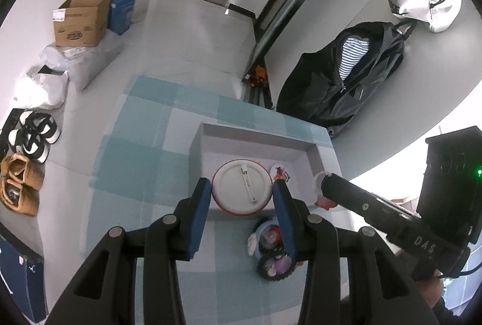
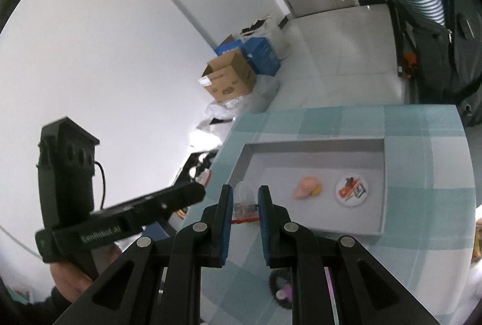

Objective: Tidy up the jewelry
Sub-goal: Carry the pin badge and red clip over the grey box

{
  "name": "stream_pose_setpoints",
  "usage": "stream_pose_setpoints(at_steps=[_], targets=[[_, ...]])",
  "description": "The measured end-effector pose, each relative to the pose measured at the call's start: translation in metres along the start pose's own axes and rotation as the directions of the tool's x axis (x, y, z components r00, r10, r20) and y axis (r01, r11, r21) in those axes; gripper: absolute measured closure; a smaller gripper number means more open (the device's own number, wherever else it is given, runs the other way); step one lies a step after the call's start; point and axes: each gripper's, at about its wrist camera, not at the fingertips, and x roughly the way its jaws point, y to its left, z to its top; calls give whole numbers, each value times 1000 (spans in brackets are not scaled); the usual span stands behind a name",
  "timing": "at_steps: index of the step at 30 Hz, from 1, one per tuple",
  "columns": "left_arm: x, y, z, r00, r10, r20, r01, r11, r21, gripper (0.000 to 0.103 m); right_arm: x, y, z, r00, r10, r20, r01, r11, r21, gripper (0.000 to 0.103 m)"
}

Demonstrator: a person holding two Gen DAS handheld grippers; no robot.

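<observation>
Here, left claw point(image 1: 241, 198) shut on round badge point(image 1: 241, 189), right claw point(image 2: 244, 204) clamping clear clip point(image 2: 244, 204) — over tray point(image 2: 316, 141)

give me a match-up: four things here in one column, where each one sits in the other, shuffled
Things
1. large white badge
2. small printed badge
3. black-rimmed round piece
4. brown cardboard box

Places
a. on the floor by the wall
b. on the checked cloth, outside the tray
c. between the pads of the left gripper
d. inside the grey tray, beside the pink piece

Pairs: 1-c, 2-d, 3-b, 4-a
</observation>
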Motion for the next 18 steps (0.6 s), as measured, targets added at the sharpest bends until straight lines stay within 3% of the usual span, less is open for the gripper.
stream_pose_setpoints(at_steps=[18], targets=[[55,-4,24,996,-3,-93,-1,999,-43,66,15,-63,37,1000,-7,12,5,986,169,87]])
